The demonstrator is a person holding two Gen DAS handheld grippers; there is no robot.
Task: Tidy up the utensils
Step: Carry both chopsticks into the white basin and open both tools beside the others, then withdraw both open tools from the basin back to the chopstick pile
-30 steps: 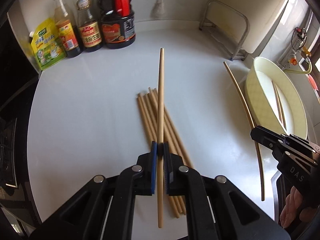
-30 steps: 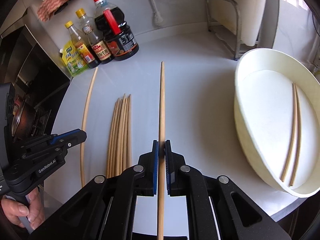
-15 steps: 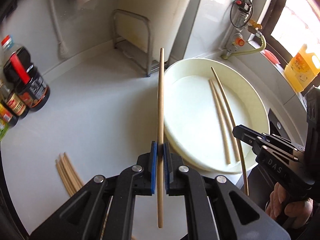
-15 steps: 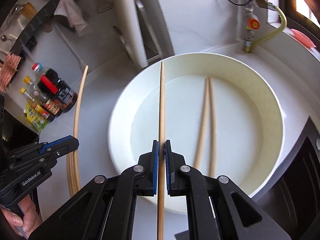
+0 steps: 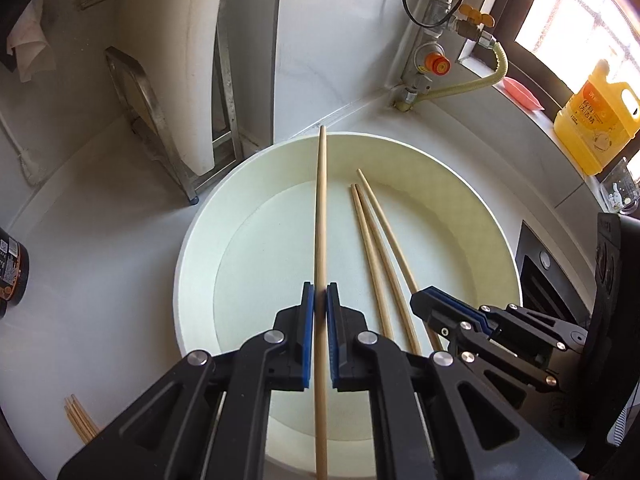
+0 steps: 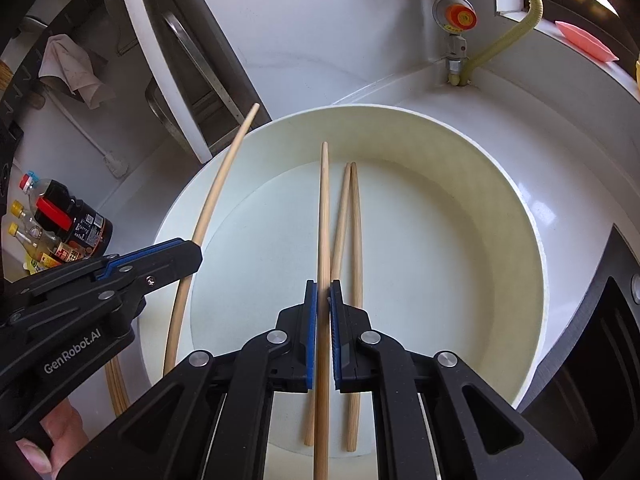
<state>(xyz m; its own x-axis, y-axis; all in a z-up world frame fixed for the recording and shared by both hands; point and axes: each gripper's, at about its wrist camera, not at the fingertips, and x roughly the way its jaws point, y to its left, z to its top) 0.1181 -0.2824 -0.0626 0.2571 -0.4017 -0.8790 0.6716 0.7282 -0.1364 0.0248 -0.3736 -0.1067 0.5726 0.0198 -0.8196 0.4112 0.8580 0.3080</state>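
My left gripper [image 5: 320, 292] is shut on a wooden chopstick [image 5: 321, 208] that points out over the cream round basin [image 5: 192, 248]. My right gripper [image 6: 323, 288] is shut on a second chopstick [image 6: 324, 208], also above the basin [image 6: 536, 280]. Two chopsticks [image 6: 356, 220] lie side by side on the basin floor, just right of that held one. In the left wrist view the right gripper [image 5: 418, 303] comes in from the right with its chopstick [image 5: 384, 216] slanting over the lying pair [image 5: 372, 256]. The right wrist view shows the left gripper [image 6: 196, 254] at the basin's left rim.
A small pile of chopsticks [image 5: 80, 420] lies on the white counter left of the basin. Sauce bottles [image 6: 72, 228] stand further left. A metal rack with a white board [image 5: 160, 80] stands behind. A gas valve with yellow hose [image 5: 436, 64], a yellow jug [image 5: 596, 120] and a dark hob [image 5: 544, 280] are at the right.
Both grippers have swung right, away from the chopstick pile on the counter, and now hang over the basin. Each has kept its chopstick.
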